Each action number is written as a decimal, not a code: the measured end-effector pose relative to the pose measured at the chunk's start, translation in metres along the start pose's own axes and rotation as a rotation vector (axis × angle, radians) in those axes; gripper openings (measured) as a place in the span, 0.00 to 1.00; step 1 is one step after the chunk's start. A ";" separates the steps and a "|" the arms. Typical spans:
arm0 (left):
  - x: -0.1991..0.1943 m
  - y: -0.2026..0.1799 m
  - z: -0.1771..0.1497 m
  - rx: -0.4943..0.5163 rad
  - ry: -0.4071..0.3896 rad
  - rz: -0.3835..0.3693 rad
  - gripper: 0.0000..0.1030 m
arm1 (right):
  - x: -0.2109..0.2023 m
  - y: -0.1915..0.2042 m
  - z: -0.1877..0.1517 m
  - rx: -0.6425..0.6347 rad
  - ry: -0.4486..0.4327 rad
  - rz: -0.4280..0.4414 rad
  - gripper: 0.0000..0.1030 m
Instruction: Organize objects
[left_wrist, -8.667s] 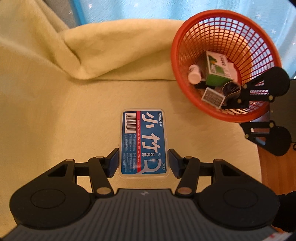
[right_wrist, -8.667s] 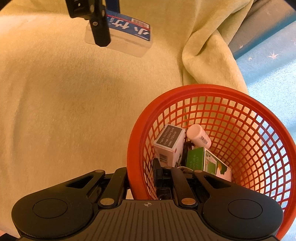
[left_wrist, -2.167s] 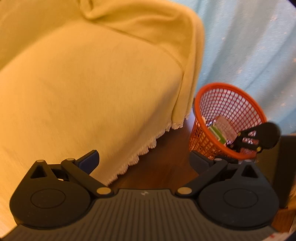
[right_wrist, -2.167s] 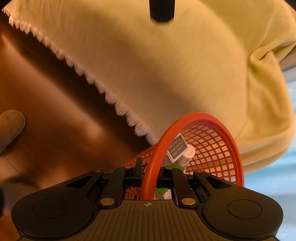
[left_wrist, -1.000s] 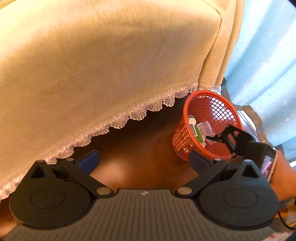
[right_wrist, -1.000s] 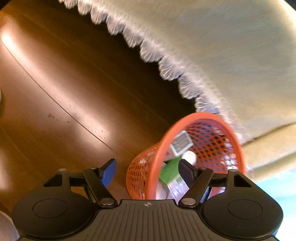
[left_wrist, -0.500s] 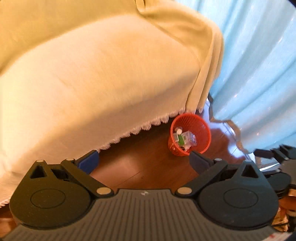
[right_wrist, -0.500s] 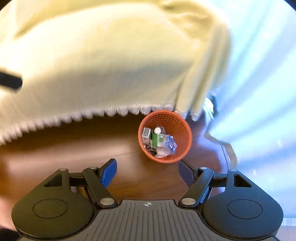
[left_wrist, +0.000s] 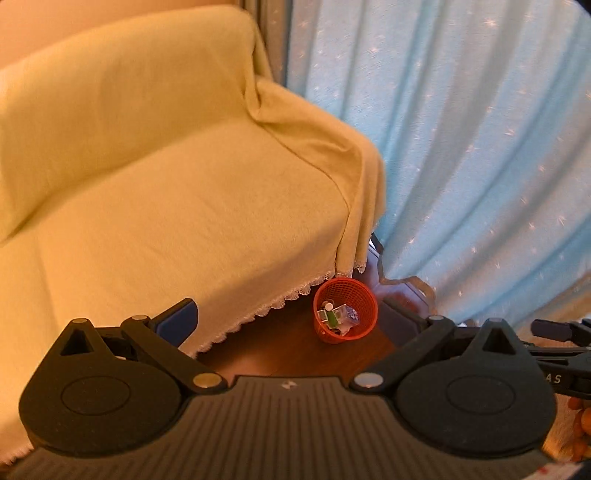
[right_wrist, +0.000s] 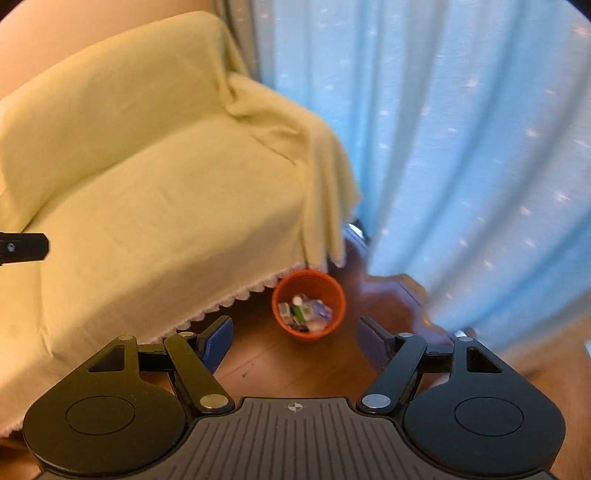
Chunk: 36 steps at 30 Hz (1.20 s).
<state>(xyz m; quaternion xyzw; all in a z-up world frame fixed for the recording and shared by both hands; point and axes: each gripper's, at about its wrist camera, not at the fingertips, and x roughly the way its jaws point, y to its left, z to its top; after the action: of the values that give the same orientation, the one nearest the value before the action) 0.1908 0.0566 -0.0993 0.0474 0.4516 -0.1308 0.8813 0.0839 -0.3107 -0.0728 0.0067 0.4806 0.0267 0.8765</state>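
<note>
Both grippers hang high above the floor with nothing between their jaws. The left gripper (left_wrist: 288, 317) has its jaws spread wide and released; the right gripper (right_wrist: 295, 339) likewise has its jaws parted and empty.

Far below, an orange mesh basket (left_wrist: 364, 301) stands upright on the brown wooden floor (left_wrist: 280, 343), its open mouth facing up and its long axis running vertically from the narrower base to the wider rim. It sits just beside the lace-trimmed hem of a pale yellow cover (left_wrist: 184, 206) draped over a sofa, near the corner where the cloth hangs down. Inside the basket lie several small items (right_wrist: 304, 312): something green, something white and a pale blue packet can be made out, but they are too small and blurred to tell how each one lies or points.

Light blue curtains (left_wrist: 461, 147) with small star marks hang behind and to the right of the basket, reaching down to the floor. In the right wrist view the tip of the left gripper shows at the left edge, over the sofa seat, well apart from the basket.
</note>
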 end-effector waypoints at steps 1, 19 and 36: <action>-0.010 0.002 -0.002 0.010 -0.005 0.005 0.99 | -0.010 0.002 -0.003 0.011 -0.007 -0.006 0.69; -0.091 -0.005 -0.042 -0.122 -0.016 0.135 0.99 | -0.075 0.008 -0.026 -0.110 -0.049 0.100 0.69; -0.093 -0.019 -0.046 -0.011 0.005 0.101 0.99 | -0.096 -0.004 -0.032 -0.017 -0.057 0.021 0.69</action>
<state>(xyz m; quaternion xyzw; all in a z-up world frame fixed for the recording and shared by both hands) 0.0976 0.0649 -0.0507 0.0654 0.4517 -0.0837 0.8858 0.0058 -0.3199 -0.0094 0.0052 0.4552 0.0398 0.8895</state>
